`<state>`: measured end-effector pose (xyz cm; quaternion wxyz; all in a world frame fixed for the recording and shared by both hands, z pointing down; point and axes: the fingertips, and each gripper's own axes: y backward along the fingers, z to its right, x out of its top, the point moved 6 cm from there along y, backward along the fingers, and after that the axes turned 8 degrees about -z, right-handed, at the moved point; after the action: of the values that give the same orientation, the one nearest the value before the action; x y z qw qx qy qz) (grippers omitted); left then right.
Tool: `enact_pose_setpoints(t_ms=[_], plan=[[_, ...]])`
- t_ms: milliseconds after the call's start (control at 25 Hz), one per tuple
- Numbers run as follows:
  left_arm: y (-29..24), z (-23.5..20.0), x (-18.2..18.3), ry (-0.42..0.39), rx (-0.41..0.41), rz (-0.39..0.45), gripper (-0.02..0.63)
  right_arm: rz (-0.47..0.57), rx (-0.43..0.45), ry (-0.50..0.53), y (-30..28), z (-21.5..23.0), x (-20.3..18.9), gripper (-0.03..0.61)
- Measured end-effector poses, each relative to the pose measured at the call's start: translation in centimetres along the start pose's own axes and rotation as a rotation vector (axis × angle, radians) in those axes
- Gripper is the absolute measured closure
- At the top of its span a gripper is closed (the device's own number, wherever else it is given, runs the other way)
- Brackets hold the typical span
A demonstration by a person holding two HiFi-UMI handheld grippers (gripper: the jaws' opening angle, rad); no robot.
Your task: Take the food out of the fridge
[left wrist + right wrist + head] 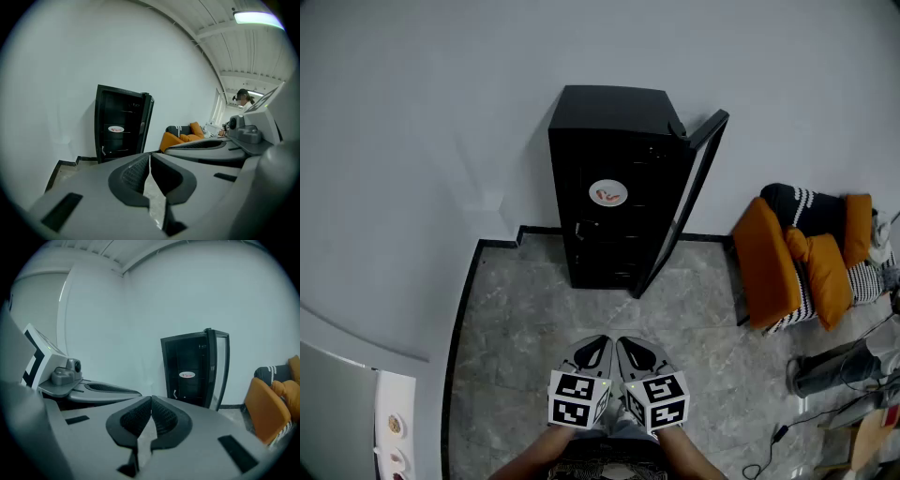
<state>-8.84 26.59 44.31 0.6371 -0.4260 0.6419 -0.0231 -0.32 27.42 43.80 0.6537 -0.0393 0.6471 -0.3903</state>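
Observation:
A small black fridge (pixel 619 187) stands against the white wall, its door (pixel 686 206) swung open to the right. On a shelf inside lies a white plate of food (pixel 607 194), also seen in the left gripper view as a plate (pixel 116 129) and in the right gripper view as a plate (pixel 187 375). My left gripper (pixel 598 349) and right gripper (pixel 628 351) are held side by side low in the head view, well short of the fridge. Both are shut with nothing between the jaws: the left gripper (pixel 149 157) and the right gripper (pixel 151 401) point toward the fridge.
A grey stone floor (pixel 544 319) with a black skirting lies between me and the fridge. Orange and striped cushions (pixel 806 258) sit on the floor at the right. Cables and dark gear (pixel 834 375) lie at the lower right. A white appliance (pixel 356 412) stands at the lower left.

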Motion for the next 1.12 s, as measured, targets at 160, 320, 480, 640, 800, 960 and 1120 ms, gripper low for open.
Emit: enact_pose_setpoints(t_ms=[160, 320, 480, 640, 800, 960, 1120], plan=[[1.0, -0.5, -0.1, 0.000, -0.010, 0.009, 0.591, -0.003, 0.001, 0.004, 0.0, -1.1, 0.2, 0.557], [1.8, -1.1, 0.1, -0.014, -0.022, 0.029, 0.598, 0.008, -0.013, 0.008, -0.1, -2.0, 0.5, 0.557], [2.0, -1.5, 0.3, -0.024, -0.039, 0.033, 0.600, 0.029, -0.018, 0.006, -0.2, -2.5, 1.0, 0.557], [2.0, -1.5, 0.3, -0.036, -0.051, 0.034, 0.600, 0.039, -0.016, 0.005, -0.3, -2.7, 1.1, 0.557], [1.4, -2.0, 0.7, -0.041, -0.058, 0.027, 0.600, 0.036, -0.019, 0.004, -1.0, -2.4, 1.1, 0.557], [0.3, -2.6, 1.3, -0.037, -0.058, 0.022, 0.600, 0.041, -0.013, -0.006, -2.0, -1.5, 1.7, 0.557], [-1.2, -3.1, 1.9, -0.033, -0.044, 0.020, 0.600, 0.044, -0.002, -0.019, -3.2, -0.1, 2.1, 0.557]])
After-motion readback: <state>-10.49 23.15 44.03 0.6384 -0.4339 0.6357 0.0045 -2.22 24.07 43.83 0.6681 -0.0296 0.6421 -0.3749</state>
